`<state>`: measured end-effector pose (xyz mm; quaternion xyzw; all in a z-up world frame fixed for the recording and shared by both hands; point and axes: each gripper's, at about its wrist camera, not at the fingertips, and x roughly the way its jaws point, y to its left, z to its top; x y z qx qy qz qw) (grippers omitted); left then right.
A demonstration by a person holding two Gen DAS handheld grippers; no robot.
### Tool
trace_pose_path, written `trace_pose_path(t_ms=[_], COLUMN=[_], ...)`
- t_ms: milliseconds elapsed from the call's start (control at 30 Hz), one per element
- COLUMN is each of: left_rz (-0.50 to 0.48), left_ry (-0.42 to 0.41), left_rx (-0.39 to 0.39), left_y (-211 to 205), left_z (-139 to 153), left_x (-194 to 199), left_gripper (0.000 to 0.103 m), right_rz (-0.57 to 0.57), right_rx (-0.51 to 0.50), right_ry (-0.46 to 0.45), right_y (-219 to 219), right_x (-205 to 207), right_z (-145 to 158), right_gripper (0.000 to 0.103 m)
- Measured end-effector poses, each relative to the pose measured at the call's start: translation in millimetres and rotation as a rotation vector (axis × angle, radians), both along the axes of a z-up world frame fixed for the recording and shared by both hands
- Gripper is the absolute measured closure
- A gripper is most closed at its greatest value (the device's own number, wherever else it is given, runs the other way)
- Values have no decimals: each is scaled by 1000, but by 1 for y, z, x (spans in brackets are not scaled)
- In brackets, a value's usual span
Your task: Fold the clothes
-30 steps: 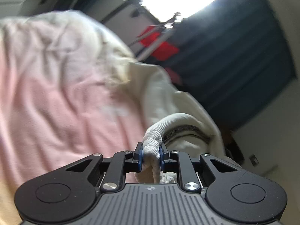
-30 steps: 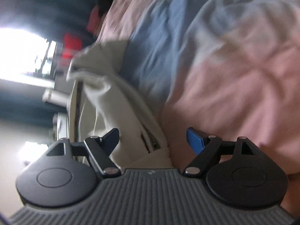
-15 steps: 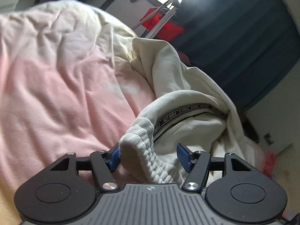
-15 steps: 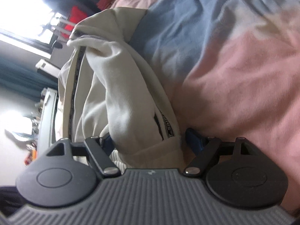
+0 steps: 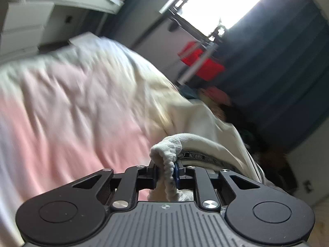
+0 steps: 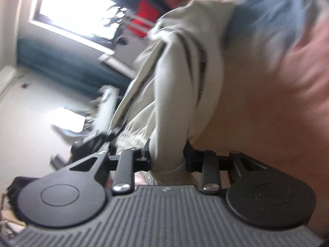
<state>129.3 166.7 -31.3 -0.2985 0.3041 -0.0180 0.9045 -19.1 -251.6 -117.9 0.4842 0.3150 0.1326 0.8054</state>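
Now both claws clamped: left claw [image 5: 166,171] on cream garment [image 5: 197,123] cuff, right claw [image 6: 167,158] on bunched fabric; earlier open.

Bed with pink duvet [image 5: 72,107]. Beyond the bed: bright window [image 5: 226,2], dark blue curtain [image 5: 287,72], red item [image 5: 201,61] on rack.

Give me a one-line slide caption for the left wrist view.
Left gripper shut on the cream garment's ribbed hem, above a pink bedspread.

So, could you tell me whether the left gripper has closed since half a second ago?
Yes. The left gripper was open around the ribbed cuff; now its jaws pinch it, held above the pink bedspread.
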Motion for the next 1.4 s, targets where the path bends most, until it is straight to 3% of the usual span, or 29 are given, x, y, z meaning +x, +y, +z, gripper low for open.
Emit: trace_pose_path(t_ms=[200,433,567,667,867,933,1000,1067,1100,1133,1267,1400], left_rz=[68,145,148,131,91,88,83,86,87,88,92,70], left_ry=[39,91,194,232,254,237,215,192,180,169,121,40], left_rx=[152,314,356,368,401,427,454,470,477,485,512,471], left_y=[83,176,220,231,230,223,216,202,195,188,160,121], left_z=[51,79,62,38,-6,0,8,19,25,31,54,83], left_x=[57,150,205,225,242,231,218,198,188,178,138,89], left_gripper=[87,87,87,86,80,67,43,34,27,27,27,26], right_rz=[133,295,373,429,514,546,582,601,607,613,634,599], right_rx=[106,146,190,162,95,79,35,-24,-54,-84,-248,-423], right_ry=[-17,-50,4,33,113,123,120,100,83,66,-33,-132], right_y=[120,267,328,359,374,378,375,367,361,354,326,287], right_x=[39,119,167,189,215,213,212,204,200,196,165,130], right_z=[2,-2,-17,-26,-38,-32,-21,-11,-4,2,38,69], right_gripper=[72,74,74,74,73,70,63,34,25,14,15,15])
